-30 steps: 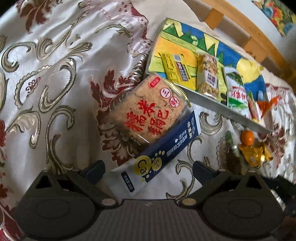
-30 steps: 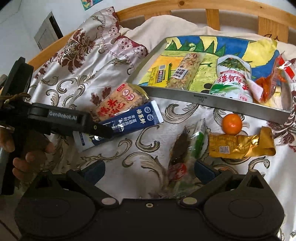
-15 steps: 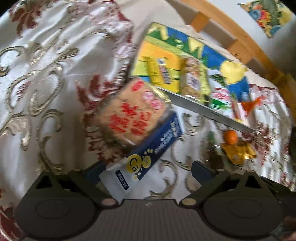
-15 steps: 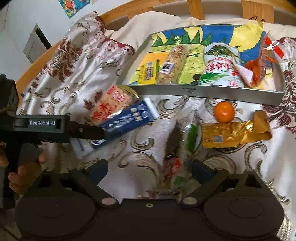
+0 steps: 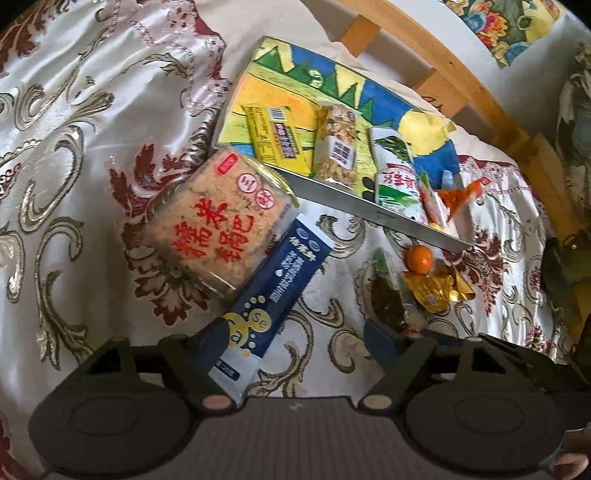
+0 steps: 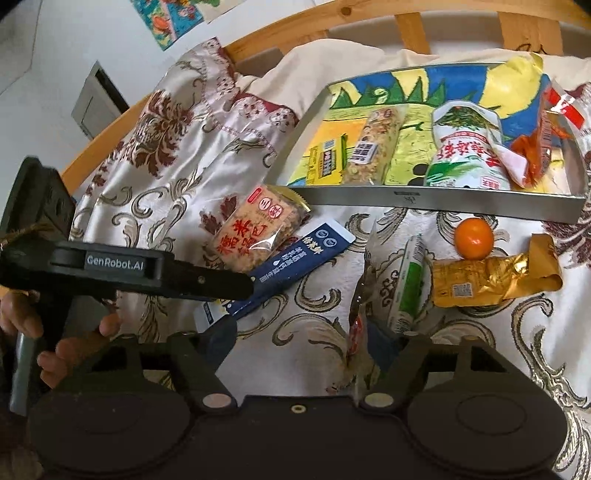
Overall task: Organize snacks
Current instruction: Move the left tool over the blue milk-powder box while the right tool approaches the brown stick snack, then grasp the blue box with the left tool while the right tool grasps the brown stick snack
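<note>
A dark blue sachet pack (image 5: 266, 295) lies on the cloth, its near end against the left finger of my left gripper (image 5: 295, 339). Those jaws are closing, and the right pad stands well off the pack. In the right wrist view the same pack (image 6: 295, 262) passes under the left gripper's finger (image 6: 221, 284). My right gripper (image 6: 301, 341) is closing too, with the red end of a green-white packet (image 6: 402, 288) just inside its right finger and a gap on the other side. A rice cracker pack (image 5: 218, 229) touches the steel tray (image 5: 369, 210).
The tray (image 6: 443, 199) holds a yellow packet, a grain bar, a white-green bag and an orange wrapper. An orange (image 6: 474, 238) and a gold packet (image 6: 487, 280) lie in front of it. A wooden bed rail (image 6: 406, 22) runs behind. A hand (image 6: 74, 343) holds the left gripper.
Both pairs of jaws have narrowed. The blue pack's end now sits against the left gripper's left finger. The green-white packet's end now rests by the right gripper's right finger.
</note>
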Available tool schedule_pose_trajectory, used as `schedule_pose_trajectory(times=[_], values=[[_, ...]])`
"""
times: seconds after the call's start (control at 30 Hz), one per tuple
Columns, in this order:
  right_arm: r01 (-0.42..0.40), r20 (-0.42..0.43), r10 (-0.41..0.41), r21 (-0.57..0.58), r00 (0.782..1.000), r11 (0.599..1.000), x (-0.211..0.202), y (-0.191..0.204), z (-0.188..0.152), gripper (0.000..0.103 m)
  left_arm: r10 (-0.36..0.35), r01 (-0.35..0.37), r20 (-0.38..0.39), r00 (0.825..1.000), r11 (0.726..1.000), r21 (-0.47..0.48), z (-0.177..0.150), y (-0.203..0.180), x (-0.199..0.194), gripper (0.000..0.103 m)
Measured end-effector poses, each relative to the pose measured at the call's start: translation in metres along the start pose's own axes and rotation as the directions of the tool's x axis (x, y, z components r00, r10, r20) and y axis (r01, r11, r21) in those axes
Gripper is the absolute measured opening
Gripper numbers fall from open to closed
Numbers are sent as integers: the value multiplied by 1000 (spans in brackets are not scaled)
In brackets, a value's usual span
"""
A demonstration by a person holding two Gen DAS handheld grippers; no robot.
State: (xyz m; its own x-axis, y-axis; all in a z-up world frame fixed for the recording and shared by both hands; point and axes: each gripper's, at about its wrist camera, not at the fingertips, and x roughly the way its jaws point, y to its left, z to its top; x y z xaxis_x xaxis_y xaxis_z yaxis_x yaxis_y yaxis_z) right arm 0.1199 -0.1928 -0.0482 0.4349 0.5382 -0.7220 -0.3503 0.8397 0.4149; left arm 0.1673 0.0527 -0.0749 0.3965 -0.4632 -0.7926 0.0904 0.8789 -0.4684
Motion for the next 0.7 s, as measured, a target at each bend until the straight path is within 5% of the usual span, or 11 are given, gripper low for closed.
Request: schedule_pose_trajectory(times=[0.1,0.27,0.5,0.7], values=[[18,-8,-18,-36,1000,999,4,4,-2,72,4,-4,4,1000,1000,17,0,-3,0,80],[49,-13,-50,-71,999,996,10,6,-5,72,111,-113,25,994,989,94,-2,-9,5,81],[82,5,-82,-137,997,987,15,9,-5,59,141,-139,7,990,972,190,-2,-15,16,80],[134,16,-134,-206,991,969,22,15,-7,37,187,-183,11,982,943,277,-7,-25,25,53]])
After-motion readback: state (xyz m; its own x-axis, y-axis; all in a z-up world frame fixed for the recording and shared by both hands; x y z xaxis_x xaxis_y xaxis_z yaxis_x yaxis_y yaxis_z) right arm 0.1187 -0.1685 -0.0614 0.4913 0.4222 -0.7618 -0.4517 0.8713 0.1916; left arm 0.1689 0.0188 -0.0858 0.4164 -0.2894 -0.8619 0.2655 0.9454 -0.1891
